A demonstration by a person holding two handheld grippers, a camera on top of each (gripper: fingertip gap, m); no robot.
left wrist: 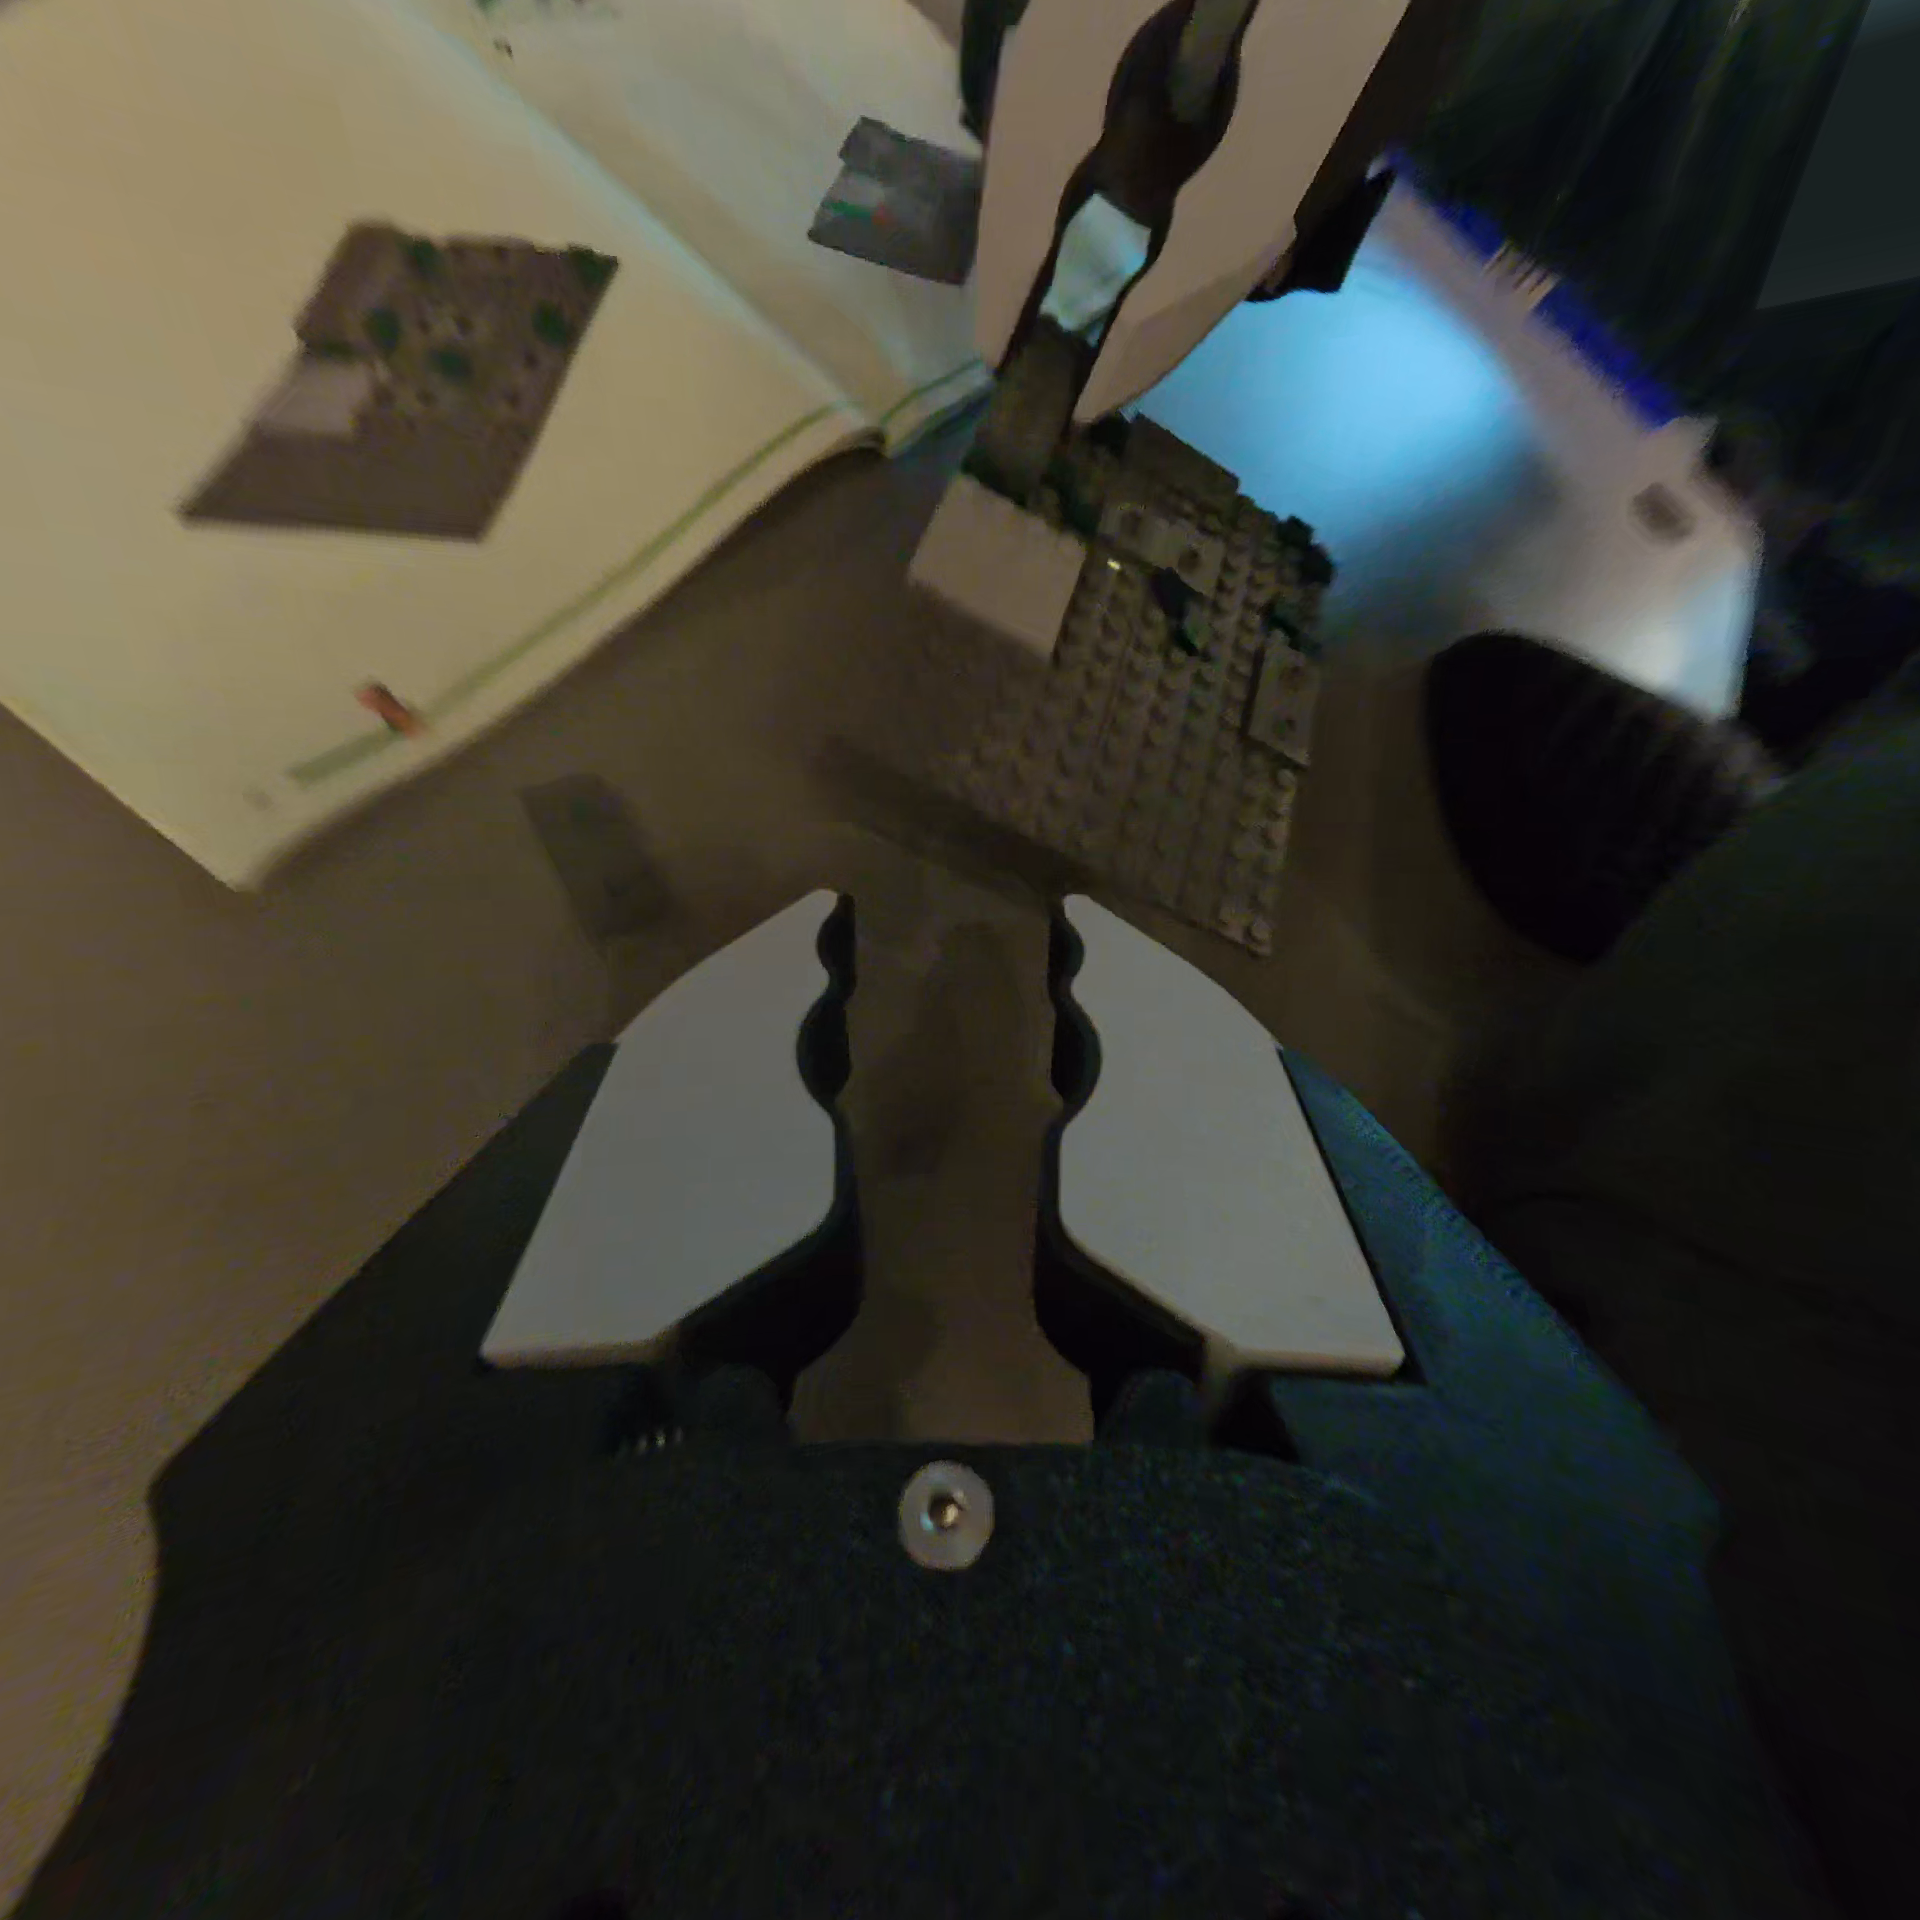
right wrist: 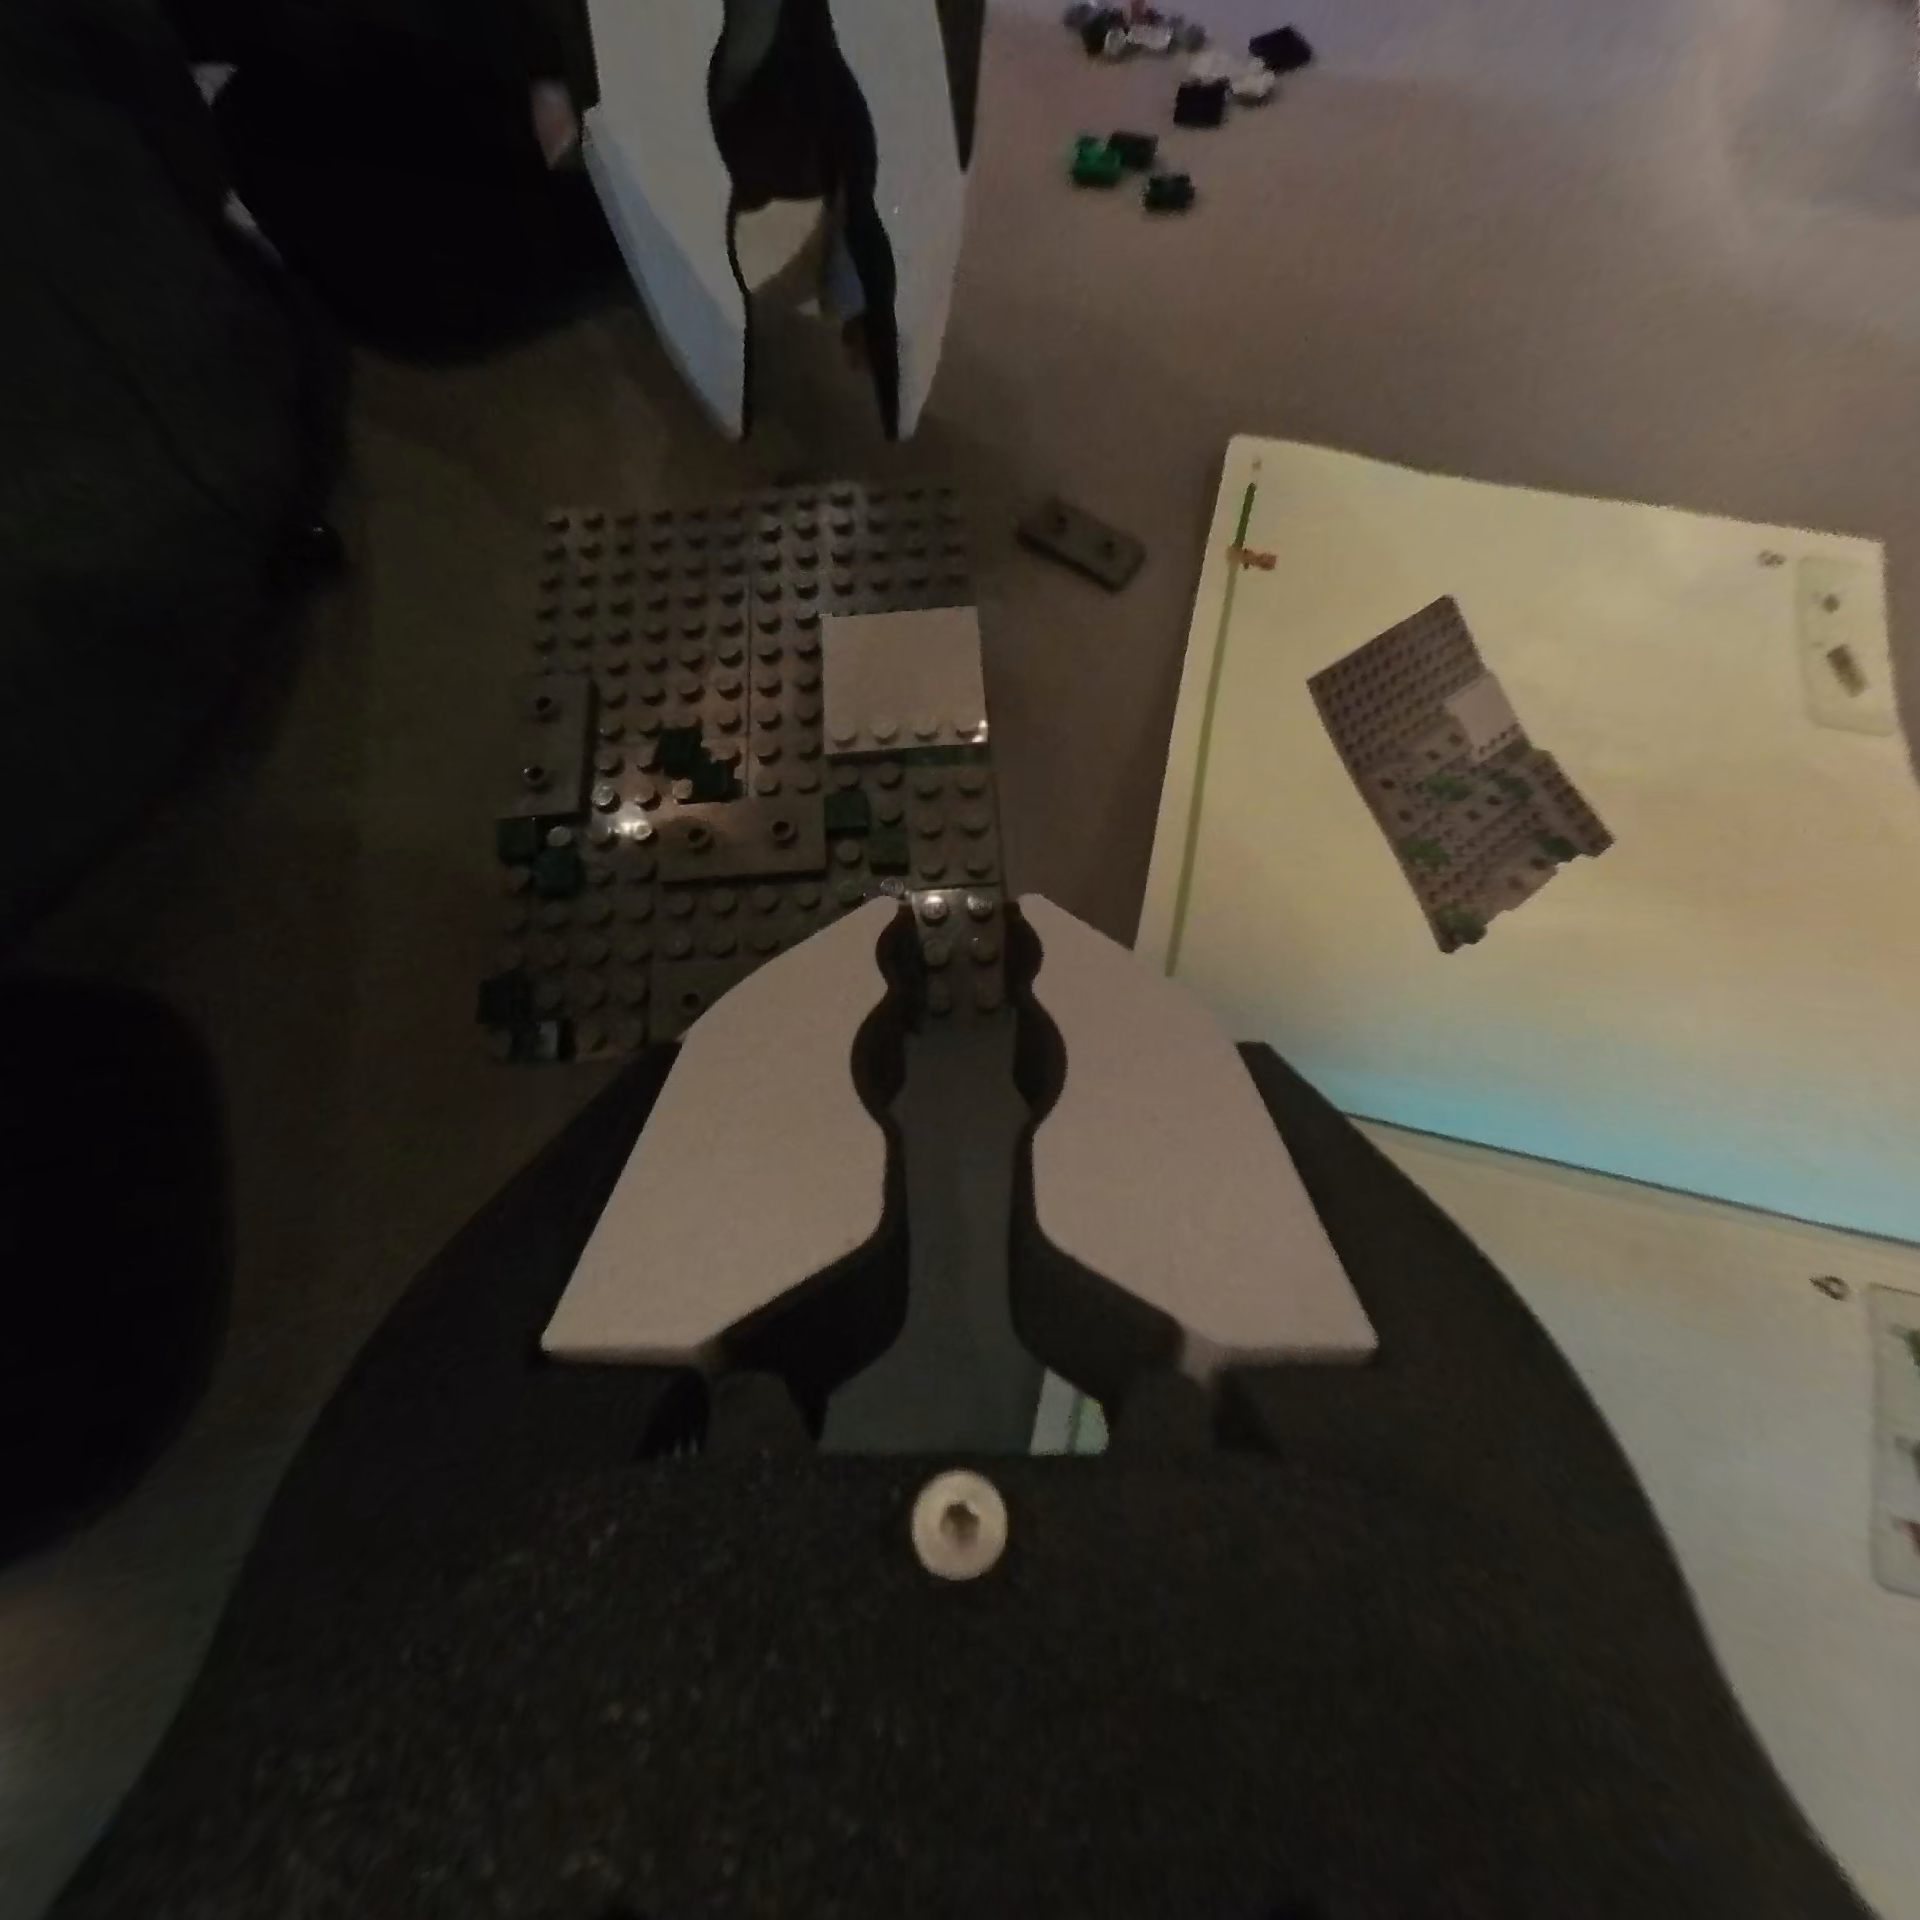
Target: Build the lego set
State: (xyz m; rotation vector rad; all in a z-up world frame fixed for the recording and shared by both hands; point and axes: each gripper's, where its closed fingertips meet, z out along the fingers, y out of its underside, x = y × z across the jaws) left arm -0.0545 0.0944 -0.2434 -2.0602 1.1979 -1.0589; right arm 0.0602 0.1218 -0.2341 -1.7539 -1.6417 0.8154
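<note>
Right gripper (right wrist: 954,912) fingers pinch a dark grey plate (right wrist: 961,961) over the baseplate (right wrist: 675,644) at 6 o'clock; left gripper (left wrist: 951,914) fingers spread, empty. Step judged: placing. Next: align studs against instruction booklet (right wrist: 1558,1039), press down on the surface.

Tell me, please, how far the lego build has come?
Done: the baseplate carries a light tile, dark plates and green bits. In hand: the right gripper holds a long grey plate over its edge; the left gripper is open. Left: loose pieces and one plate beside the booklet.
</note>
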